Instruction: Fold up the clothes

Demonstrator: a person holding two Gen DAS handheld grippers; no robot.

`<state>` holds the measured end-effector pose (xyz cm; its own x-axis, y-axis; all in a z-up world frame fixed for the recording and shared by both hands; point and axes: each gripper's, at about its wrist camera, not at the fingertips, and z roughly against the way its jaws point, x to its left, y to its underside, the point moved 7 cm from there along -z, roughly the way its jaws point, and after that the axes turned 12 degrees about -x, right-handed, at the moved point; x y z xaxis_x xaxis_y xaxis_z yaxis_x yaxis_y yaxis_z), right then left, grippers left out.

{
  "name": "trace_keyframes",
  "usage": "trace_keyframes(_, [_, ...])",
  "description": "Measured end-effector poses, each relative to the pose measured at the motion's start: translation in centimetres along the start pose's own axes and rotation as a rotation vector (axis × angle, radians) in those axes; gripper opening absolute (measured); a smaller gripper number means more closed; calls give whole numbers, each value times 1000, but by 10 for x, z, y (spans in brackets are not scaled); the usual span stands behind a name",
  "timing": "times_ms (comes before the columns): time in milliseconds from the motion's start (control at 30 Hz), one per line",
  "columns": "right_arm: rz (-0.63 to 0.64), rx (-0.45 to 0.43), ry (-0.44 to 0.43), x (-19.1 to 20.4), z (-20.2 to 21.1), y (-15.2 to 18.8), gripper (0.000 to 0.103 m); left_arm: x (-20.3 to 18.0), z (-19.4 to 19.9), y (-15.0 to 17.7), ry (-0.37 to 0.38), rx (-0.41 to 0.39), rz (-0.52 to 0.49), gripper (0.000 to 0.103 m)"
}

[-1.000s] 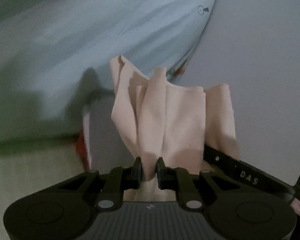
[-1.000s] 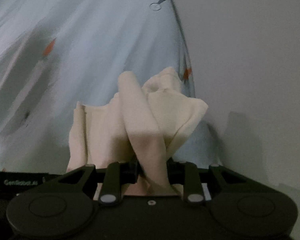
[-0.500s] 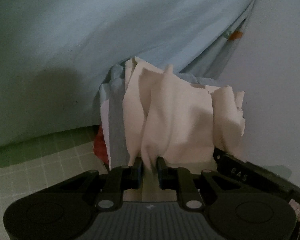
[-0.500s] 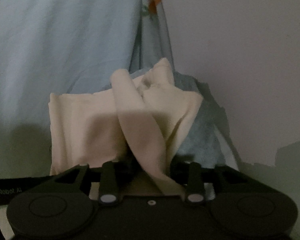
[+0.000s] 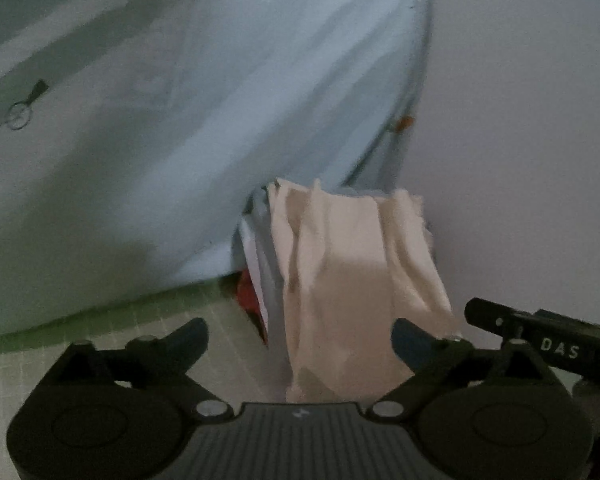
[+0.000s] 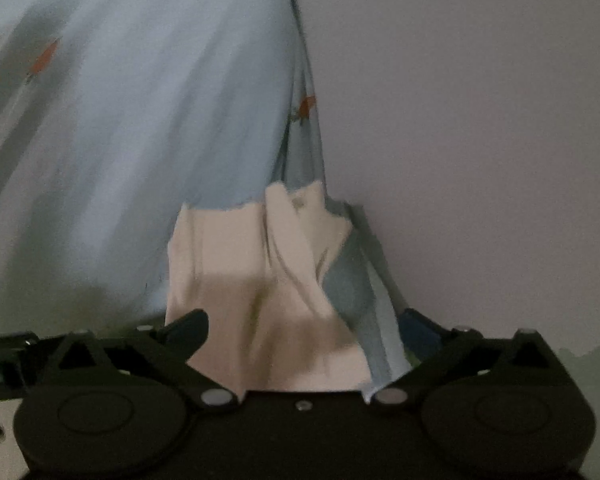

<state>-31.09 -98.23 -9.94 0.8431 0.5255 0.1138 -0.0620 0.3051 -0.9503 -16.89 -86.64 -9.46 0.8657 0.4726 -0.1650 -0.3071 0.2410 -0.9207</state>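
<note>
A cream cloth (image 5: 352,276) lies bunched between the fingers of my left gripper (image 5: 300,336), whose jaws stand wide apart and no longer pinch it. The same cream cloth (image 6: 260,280) fills the gap of my right gripper (image 6: 304,328), also open, with a grey-blue garment edge (image 6: 356,288) draped over its right side. A stack of folded clothes with grey and red edges (image 5: 256,280) sits just left of the cloth.
A large pale blue patterned sheet (image 5: 180,120) rises behind on the left, also in the right wrist view (image 6: 140,120). A pale wall (image 5: 520,140) is to the right. A green gridded mat (image 5: 100,332) lies below. The other gripper's black body (image 5: 548,340) shows at lower right.
Both grippers opened and let go of the cream cloth they were pinching. The cloth has dropped down onto the pile by the wall.
</note>
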Motion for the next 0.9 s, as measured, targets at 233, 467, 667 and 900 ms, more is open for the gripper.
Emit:
trace_keyframes(233, [3, 29, 5, -25, 85, 37, 103, -5, 60, 37, 23, 23, -16, 103])
trace_keyframes(467, [-5, 94, 19, -36, 130, 79, 103, -9, 97, 74, 45, 84, -75, 103])
trace_keyframes(667, [-14, 95, 35, -43, 147, 85, 103, -15, 111, 80, 58, 93, -110, 103])
trace_keyframes(900, [-17, 78, 46, -46, 154, 82, 103, -22, 118, 80, 75, 80, -134, 103])
